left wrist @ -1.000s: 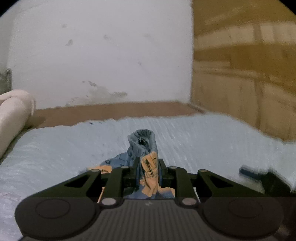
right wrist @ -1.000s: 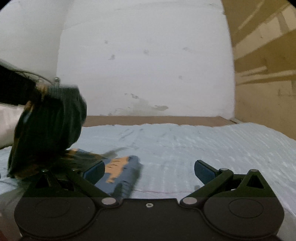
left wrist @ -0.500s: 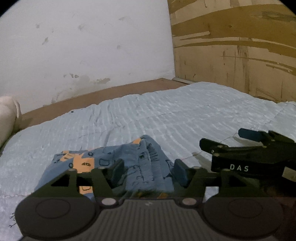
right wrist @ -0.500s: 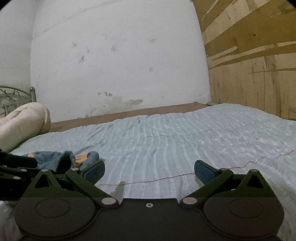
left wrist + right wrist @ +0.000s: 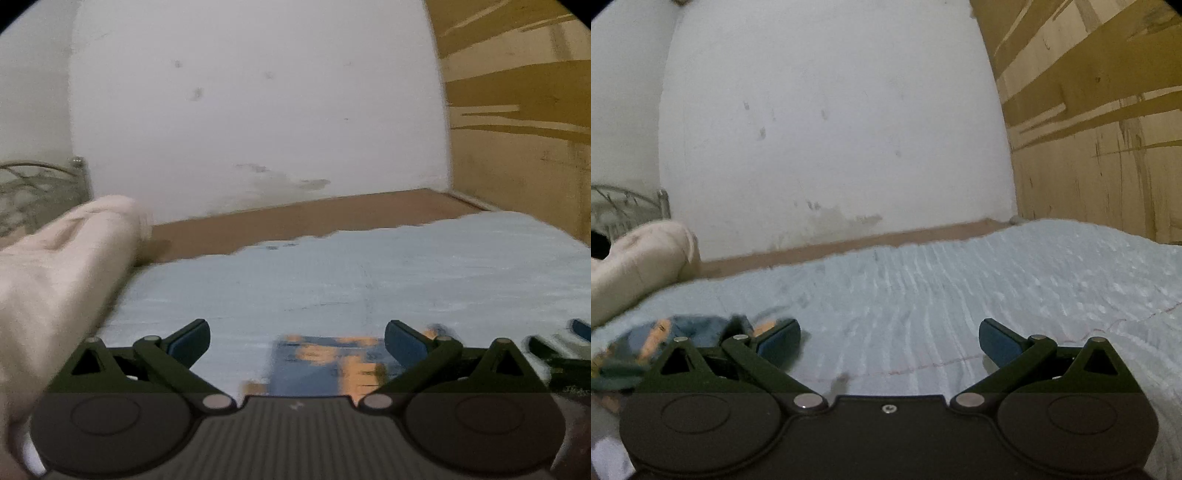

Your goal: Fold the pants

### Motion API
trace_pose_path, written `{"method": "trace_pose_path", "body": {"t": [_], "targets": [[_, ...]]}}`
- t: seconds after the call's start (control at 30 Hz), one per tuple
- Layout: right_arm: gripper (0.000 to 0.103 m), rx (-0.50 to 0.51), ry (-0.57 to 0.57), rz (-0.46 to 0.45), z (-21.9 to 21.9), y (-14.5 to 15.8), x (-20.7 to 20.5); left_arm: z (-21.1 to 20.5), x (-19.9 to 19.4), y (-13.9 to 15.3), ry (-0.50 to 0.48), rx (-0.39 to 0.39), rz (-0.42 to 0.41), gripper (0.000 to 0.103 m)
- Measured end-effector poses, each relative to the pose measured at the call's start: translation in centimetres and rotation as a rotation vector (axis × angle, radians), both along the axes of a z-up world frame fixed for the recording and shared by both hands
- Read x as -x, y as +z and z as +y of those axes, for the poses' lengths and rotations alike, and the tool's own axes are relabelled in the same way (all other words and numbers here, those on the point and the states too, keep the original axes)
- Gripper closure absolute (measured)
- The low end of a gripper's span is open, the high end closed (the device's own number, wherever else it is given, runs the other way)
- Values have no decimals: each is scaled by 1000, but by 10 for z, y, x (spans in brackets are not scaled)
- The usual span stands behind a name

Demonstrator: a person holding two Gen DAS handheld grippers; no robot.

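Both the left tool (image 5: 297, 341) and right tool (image 5: 889, 341) hover level, jaws apart, above the blue bedspread (image 5: 960, 291); pants (image 5: 332, 363) lie under the left.

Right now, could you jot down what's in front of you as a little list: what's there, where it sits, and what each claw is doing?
surface: pale blue bedspread covering a bed
pants: blue and orange pants lying on the bedspread, blurred
left gripper: open, holding nothing, the pants just ahead between its fingers
right gripper: open, holding nothing, over bare bedspread; the pants lie off to its left
pillow: cream pillow at the bed's left end
backdrop: white wall, wooden panel on the right
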State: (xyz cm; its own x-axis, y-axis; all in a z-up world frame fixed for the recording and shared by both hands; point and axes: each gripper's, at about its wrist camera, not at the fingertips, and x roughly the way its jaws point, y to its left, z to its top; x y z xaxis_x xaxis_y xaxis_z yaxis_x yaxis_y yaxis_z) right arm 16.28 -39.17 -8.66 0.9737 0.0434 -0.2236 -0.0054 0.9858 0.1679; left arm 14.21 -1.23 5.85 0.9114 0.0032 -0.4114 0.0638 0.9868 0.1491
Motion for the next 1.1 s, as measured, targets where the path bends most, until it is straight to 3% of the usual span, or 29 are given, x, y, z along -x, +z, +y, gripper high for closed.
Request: {"method": "trace_pose_path", "body": {"t": [0.13, 0.27, 0.47, 0.57, 0.73, 0.8, 0.87, 1.0, 1.1], "targets": [[1, 0, 44, -47, 7, 0, 5, 31, -13, -12, 49, 21, 95, 1], [1, 32, 99, -42, 20, -1, 5, 53, -32, -50, 79, 163, 215, 1], [1, 24, 139, 64, 49, 20, -5, 72, -38, -96, 127, 304, 261, 1], [1, -12, 205, 136, 71, 38, -24, 72, -30, -112, 110, 327, 264, 1], [1, 110, 245, 249, 124, 45, -69, 71, -18, -121, 94, 314, 227, 1], [1, 98, 235, 297, 133, 41, -83, 72, -16, -122, 85, 306, 223, 1], [1, 72, 219, 329, 134, 37, -89, 71, -17, -122, 78, 305, 222, 1], [1, 133, 93, 384, 121, 20, -88, 72, -13, -121, 61, 316, 221, 1], [1, 17, 75, 378, 94, 12, -74, 72, -13, -120, 60, 316, 221, 1]]}}
